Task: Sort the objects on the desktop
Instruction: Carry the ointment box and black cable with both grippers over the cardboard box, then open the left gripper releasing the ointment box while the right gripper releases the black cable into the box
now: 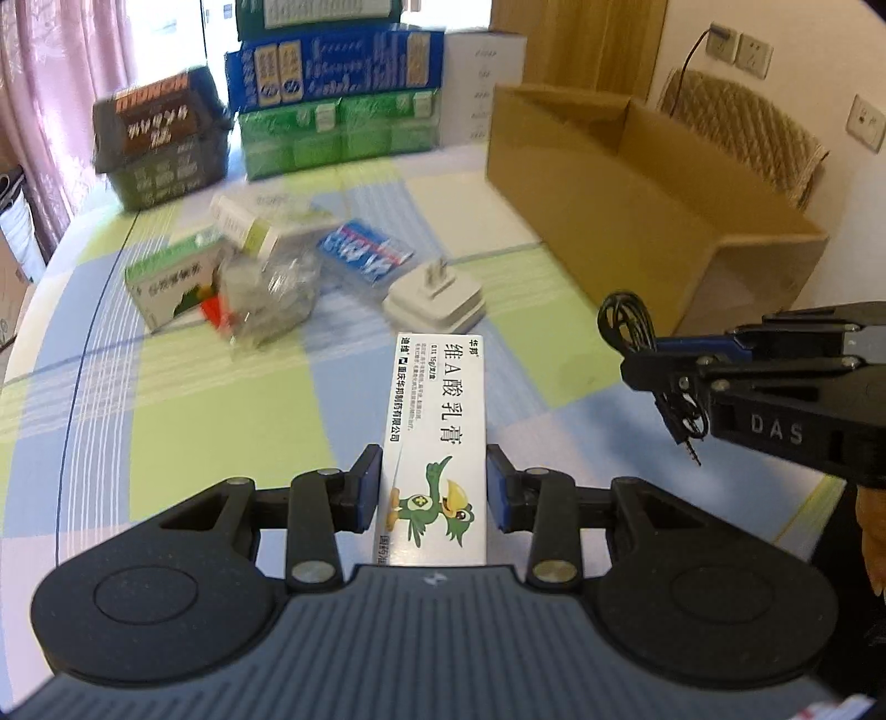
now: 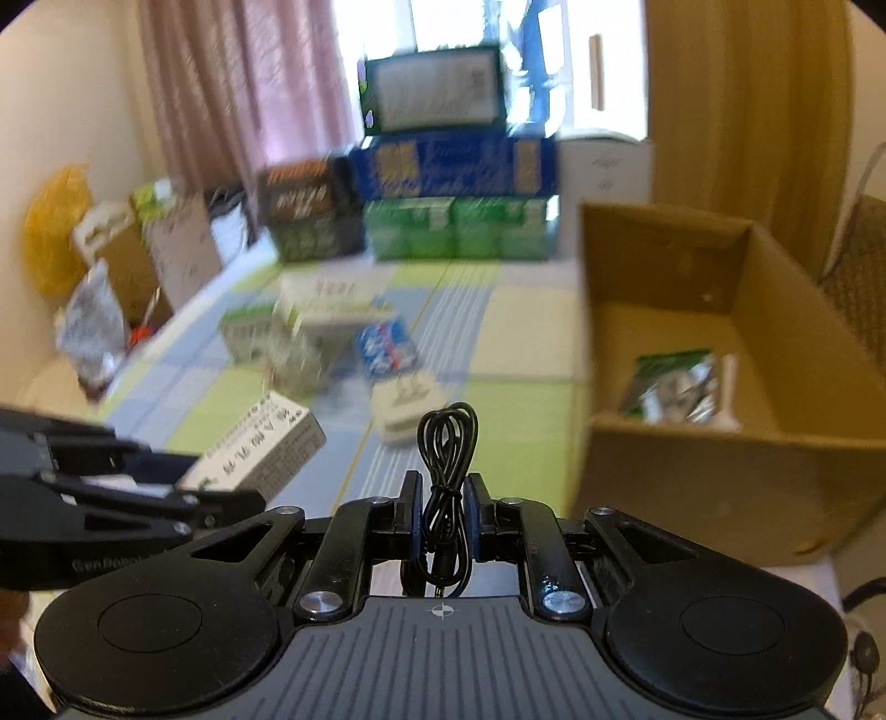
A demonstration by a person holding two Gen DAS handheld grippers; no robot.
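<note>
Sitting between left jaws, ointment box [image 1: 437,437]; cable [image 2: 446,459] between right.

A lived-in home room: pink curtains [image 2: 243,83] at a bright window, a checked tablecloth [image 1: 232,387], a woven chair [image 1: 742,127] by wall sockets [image 1: 753,52], stacked cartons [image 1: 332,66], bags along the wall.

Left tool [image 1: 434,487] angled downward, pads clamped on a load, right tool [image 2: 441,512] likewise, nearly closed
</note>
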